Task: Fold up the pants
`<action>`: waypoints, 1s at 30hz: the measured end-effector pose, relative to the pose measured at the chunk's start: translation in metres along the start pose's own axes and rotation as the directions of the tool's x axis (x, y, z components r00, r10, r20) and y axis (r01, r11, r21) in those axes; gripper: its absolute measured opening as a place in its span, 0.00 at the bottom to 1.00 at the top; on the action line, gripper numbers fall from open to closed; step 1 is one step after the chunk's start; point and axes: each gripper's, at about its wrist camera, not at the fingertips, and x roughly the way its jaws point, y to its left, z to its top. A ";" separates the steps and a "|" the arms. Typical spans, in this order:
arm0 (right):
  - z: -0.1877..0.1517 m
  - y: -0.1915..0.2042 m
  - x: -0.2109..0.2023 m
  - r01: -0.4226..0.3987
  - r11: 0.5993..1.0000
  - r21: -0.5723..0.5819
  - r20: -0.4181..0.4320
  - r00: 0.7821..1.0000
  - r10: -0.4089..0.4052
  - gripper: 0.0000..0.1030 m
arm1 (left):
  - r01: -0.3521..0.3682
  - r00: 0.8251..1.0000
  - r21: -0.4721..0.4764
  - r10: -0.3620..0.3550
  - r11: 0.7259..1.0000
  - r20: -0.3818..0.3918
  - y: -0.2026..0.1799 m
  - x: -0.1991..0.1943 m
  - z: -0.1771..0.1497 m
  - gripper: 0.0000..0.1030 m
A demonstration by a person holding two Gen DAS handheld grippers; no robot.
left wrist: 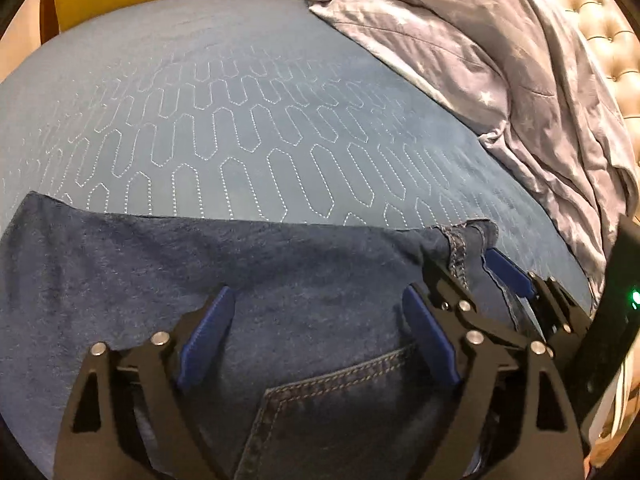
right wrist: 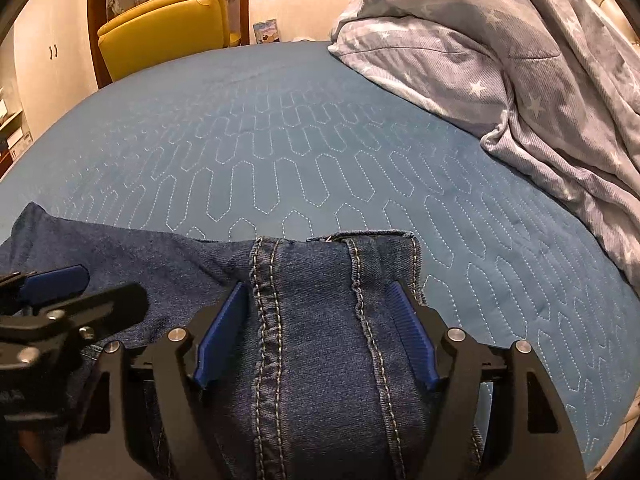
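Dark blue jeans [left wrist: 200, 272] lie on a blue quilted bedspread [left wrist: 248, 128], near the bed's front edge. My left gripper [left wrist: 316, 320] is open over the jeans, a back pocket [left wrist: 340, 400] below it. My right gripper [right wrist: 320, 328] is open and straddles a raised fold of denim with stitched seams [right wrist: 312, 320]; the fabric bulges between the wide jaws. In the left wrist view the right gripper [left wrist: 472, 280] sits at the jeans' right corner. In the right wrist view the left gripper [right wrist: 56, 292] shows at the left edge.
A crumpled grey star-print duvet [left wrist: 500, 60] covers the bed's right side, in front of a tufted cream headboard [left wrist: 600, 20]. A yellow chair [right wrist: 168, 24] stands beyond the far edge of the bed. The bedspread [right wrist: 320, 152] stretches beyond the jeans.
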 end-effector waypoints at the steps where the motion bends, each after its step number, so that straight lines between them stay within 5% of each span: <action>1: 0.000 0.000 0.001 0.000 1.000 0.000 0.000 1.000 0.000 0.67 | -0.017 1.000 0.009 0.017 1.000 -0.001 -0.004 0.003 0.003 0.87; 6: -0.001 0.000 0.000 -0.005 1.000 0.005 0.003 1.000 0.005 0.67 | -0.021 1.000 -0.009 0.021 1.000 -0.010 -0.007 0.007 0.011 0.90; 10: 0.000 0.000 0.001 -0.013 1.000 0.009 0.004 1.000 0.013 0.68 | -0.039 0.993 -0.059 0.045 0.997 0.107 0.000 -0.027 0.004 0.78; 15: 0.000 0.001 -0.001 -0.009 1.000 0.005 0.009 1.000 0.009 0.70 | -0.053 0.989 -0.156 0.074 0.986 0.131 0.037 -0.066 -0.033 0.26; 16: 0.000 0.001 -0.001 -0.009 1.000 0.003 0.009 1.000 0.009 0.71 | -0.064 0.989 -0.151 0.083 0.986 0.122 0.041 -0.068 -0.040 0.23; 22: 0.003 0.005 -0.002 0.036 0.999 -0.011 -0.007 0.999 -0.037 0.86 | -0.149 0.987 0.022 0.147 0.989 0.071 0.041 -0.058 -0.060 0.24; 28: 0.005 -0.017 0.001 -0.042 0.992 0.117 -0.066 0.997 0.050 0.96 | -0.096 0.979 -0.020 0.098 0.995 0.177 0.038 -0.086 -0.073 0.28; 30: 0.006 -0.021 -0.001 -0.057 0.989 0.138 -0.068 0.995 0.067 0.95 | -0.116 0.971 0.006 0.112 0.993 0.212 0.029 -0.101 -0.086 0.49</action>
